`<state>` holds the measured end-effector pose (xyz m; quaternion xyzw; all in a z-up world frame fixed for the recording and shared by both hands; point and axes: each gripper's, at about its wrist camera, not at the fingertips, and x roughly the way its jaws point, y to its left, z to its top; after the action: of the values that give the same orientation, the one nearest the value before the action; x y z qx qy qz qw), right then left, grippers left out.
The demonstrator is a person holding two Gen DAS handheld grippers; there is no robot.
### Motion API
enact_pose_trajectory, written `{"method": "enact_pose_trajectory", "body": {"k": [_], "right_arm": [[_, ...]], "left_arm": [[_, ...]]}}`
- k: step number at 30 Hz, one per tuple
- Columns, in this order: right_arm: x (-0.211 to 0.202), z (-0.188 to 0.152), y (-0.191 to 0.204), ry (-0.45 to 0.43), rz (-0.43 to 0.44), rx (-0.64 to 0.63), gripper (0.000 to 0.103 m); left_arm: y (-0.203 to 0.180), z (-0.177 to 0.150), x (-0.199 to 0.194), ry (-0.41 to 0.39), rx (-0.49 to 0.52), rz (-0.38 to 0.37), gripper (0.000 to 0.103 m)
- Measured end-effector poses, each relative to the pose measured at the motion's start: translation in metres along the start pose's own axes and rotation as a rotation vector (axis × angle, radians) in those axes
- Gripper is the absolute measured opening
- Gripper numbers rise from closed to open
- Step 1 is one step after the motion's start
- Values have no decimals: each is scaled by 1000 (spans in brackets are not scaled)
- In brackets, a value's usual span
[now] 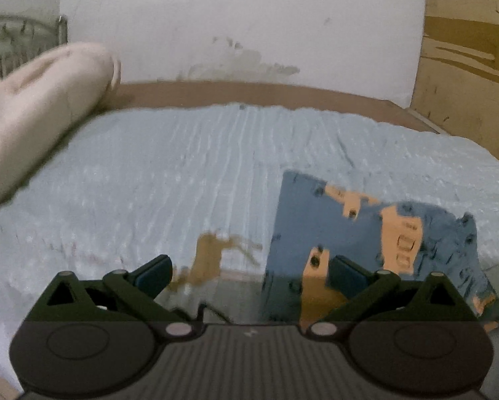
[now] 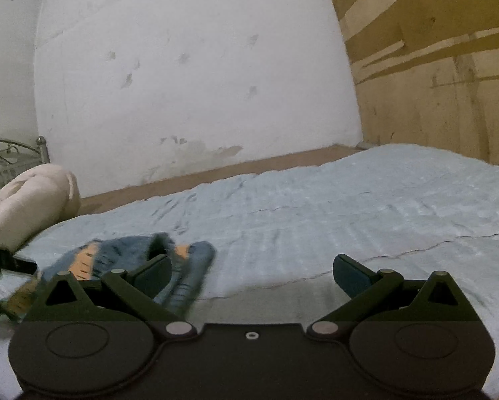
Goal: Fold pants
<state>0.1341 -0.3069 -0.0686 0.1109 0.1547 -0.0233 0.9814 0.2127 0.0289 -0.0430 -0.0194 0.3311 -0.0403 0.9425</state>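
Pants: folded, seemingly compact, on bed, ready to leave.
Left hand-held gripper: released, empty.
Right hand-held gripper: released, empty.

both wrist cams low over bed, facing wall; share pants.

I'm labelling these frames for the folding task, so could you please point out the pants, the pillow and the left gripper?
pants [image 1: 366, 233], left wrist view, on the blue fabric of the folded bundle.
pillow [image 1: 32, 113], left wrist view, on its cream side.
left gripper [image 1: 249, 275], left wrist view, midway between its open fingertips.
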Motion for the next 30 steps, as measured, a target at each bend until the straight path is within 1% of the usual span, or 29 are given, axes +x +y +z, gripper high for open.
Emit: {"method": "enact_pose_trajectory", "body": {"k": [3, 6, 10, 13, 16, 17, 22, 27, 30], "right_arm": [[4, 9, 16, 25, 34, 2, 102], [19, 19, 38, 93, 50, -38, 102], [43, 27, 69, 243, 13, -69, 102], [51, 32, 85, 298, 14, -67, 102], [60, 30, 98, 353, -50, -127, 102], [61, 27, 100, 367, -65, -143, 102], [57, 16, 92, 408, -79, -170, 102], [48, 8, 78, 438, -60, -127, 102], [38, 3, 74, 432, -52, -113, 102]], "left_arm": [[6, -8, 4, 17, -40, -21, 102], [13, -15, 4, 30, -79, -37, 102], [17, -17, 3, 29, -101, -49, 102], [15, -20, 1, 25, -103, -50, 102], [14, -21, 2, 21, -104, -50, 102], [14, -20, 4, 21, -105, -50, 102], [15, -22, 1, 21, -108, -56, 102], [16, -29, -5, 22, -101, -61, 102], [18, -34, -8, 19, -101, -67, 102]]}}
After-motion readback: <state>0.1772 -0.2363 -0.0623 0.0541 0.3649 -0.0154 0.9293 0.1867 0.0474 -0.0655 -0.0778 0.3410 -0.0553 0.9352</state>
